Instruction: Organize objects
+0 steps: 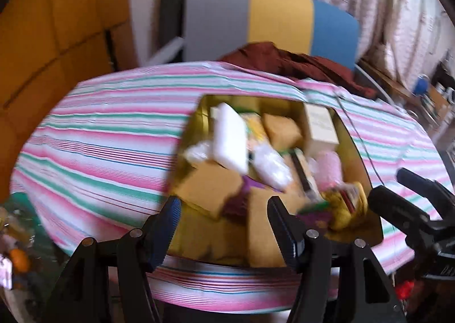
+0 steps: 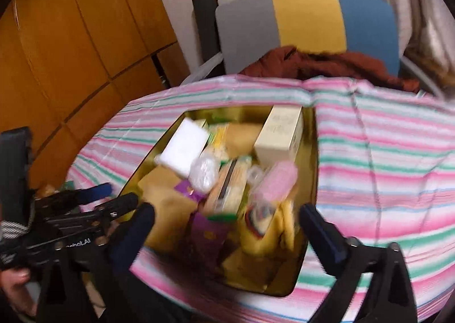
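A gold tin box (image 1: 359,152) (image 2: 311,180) sits on a striped cloth, full of small items: a white block (image 1: 230,138) (image 2: 186,148), a cream carton (image 1: 321,126) (image 2: 280,138), a pink packet (image 1: 330,166) (image 2: 274,180), a clear plastic wrap (image 2: 203,173), brown cardboard pieces (image 1: 210,189) and a yellow item (image 2: 281,232). My left gripper (image 1: 224,223) is open and empty above the tin's near edge. My right gripper (image 2: 227,232) is open and empty over the tin's near end. Both views are blurred.
The pink, green and white striped cloth (image 1: 108,135) (image 2: 384,158) covers the table. A grey, yellow and blue chair (image 1: 273,21) (image 2: 307,24) with a dark red garment (image 1: 298,62) stands behind. Orange wooden panels (image 1: 51,38) are at the left. Clutter (image 1: 14,251) lies at the lower left.
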A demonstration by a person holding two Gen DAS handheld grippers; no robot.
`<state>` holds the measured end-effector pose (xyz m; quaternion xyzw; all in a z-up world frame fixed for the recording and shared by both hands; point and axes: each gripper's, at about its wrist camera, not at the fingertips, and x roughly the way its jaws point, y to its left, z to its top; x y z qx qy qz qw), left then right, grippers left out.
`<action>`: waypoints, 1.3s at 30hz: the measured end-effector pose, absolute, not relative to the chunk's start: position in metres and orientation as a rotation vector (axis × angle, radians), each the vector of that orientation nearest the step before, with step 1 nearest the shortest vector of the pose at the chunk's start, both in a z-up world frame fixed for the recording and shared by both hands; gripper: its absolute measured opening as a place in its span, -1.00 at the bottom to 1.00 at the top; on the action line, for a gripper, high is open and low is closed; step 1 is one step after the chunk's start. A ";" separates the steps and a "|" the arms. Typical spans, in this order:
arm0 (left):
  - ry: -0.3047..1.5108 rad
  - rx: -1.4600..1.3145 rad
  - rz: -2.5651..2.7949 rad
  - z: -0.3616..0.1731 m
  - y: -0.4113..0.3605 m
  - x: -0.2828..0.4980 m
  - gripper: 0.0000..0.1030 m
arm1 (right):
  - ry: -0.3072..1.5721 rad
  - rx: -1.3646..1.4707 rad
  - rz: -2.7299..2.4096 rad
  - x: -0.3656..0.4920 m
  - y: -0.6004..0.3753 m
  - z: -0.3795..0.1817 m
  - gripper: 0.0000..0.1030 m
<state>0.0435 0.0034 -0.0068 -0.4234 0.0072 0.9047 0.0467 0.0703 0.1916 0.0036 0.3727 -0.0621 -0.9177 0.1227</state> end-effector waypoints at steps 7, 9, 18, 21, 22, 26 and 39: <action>0.001 -1.304 2.888 0.010 -0.012 0.048 0.24 | -0.117 1.211 -2.747 0.058 0.169 0.014 1.00; 0.007 -1.330 2.906 0.010 -0.015 0.049 0.24 | -0.103 1.217 -2.771 0.058 0.166 0.016 1.00; 0.011 -1.355 2.908 0.009 -0.016 0.052 0.24 | -0.057 1.255 -2.842 0.056 0.165 0.021 1.00; 0.012 -1.355 2.884 0.011 -0.014 0.051 0.24 | -0.050 1.260 -2.838 0.056 0.164 0.022 1.00; 0.021 -1.359 2.879 0.011 -0.013 0.051 0.24 | -0.049 1.260 -2.832 0.056 0.163 0.022 1.00; 0.051 -1.370 2.872 0.012 -0.011 0.051 0.24 | -0.040 1.267 -2.819 0.056 0.160 0.021 1.00; 0.015 -1.531 2.798 0.000 -0.017 0.042 0.23 | -0.057 1.309 -2.807 0.052 0.164 0.015 1.00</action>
